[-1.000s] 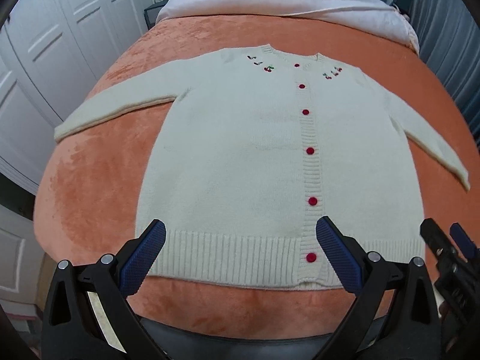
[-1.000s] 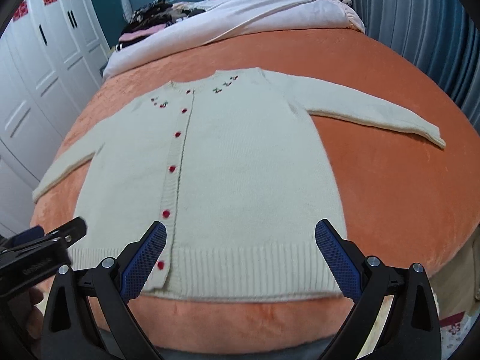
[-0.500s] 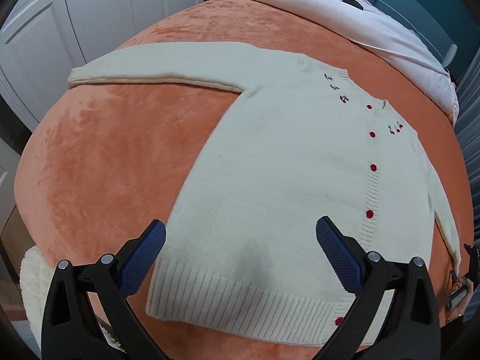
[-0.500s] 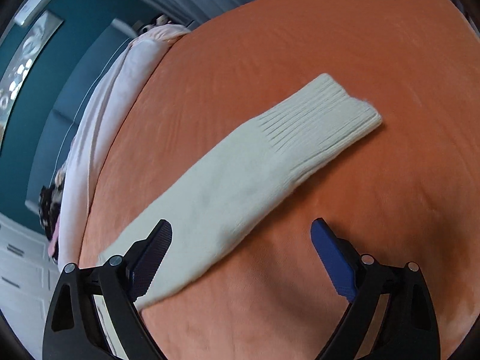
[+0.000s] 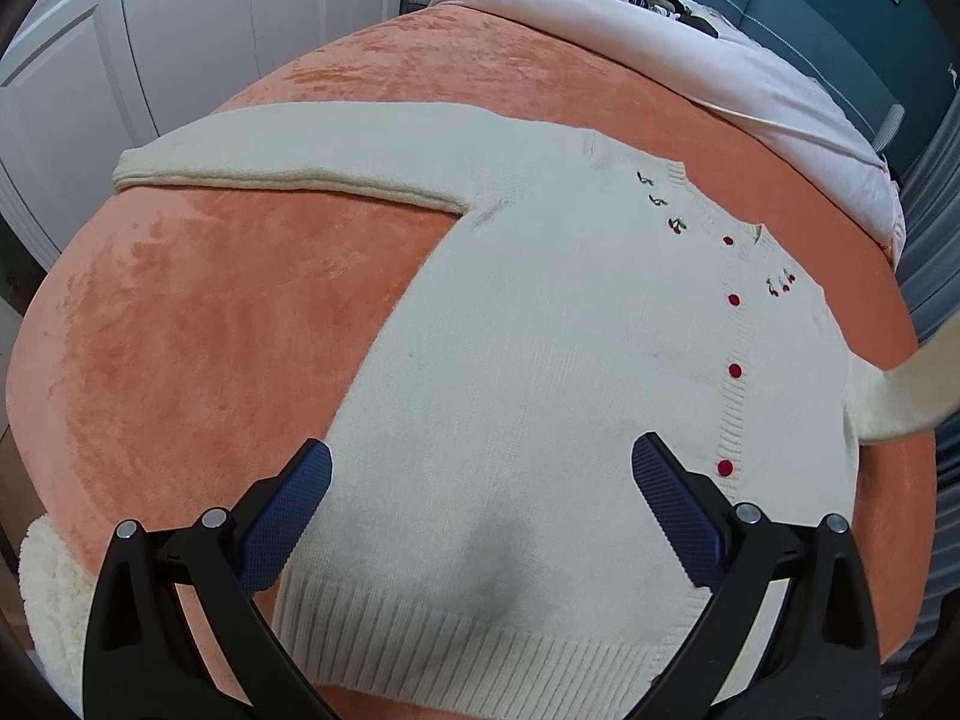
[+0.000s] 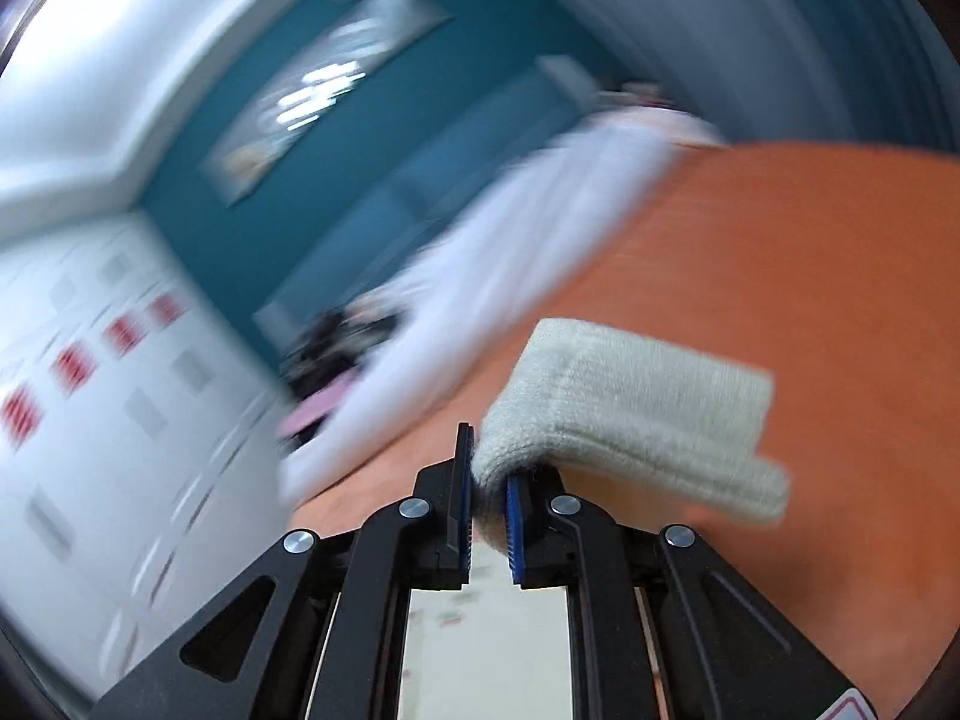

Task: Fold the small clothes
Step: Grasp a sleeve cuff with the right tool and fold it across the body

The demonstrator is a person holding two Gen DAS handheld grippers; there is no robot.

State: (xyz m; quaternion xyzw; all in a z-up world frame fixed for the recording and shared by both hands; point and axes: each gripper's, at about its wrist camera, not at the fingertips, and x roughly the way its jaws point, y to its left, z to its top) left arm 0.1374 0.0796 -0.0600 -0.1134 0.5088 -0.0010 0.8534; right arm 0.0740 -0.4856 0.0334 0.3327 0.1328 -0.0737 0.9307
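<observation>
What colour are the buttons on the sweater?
Red. The buttons run down the cream sweater, clearest in the left wrist view.

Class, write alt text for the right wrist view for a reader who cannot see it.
The right gripper has just closed its jaws on the cream sleeve cuff, which droops over to the right. Behind lies an orange bedspread; the teal wall and white cupboards are motion-blurred.

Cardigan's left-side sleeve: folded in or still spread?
Spread: the sleeve lies flat, straight out from the cardigan on the orange bedcover.
</observation>
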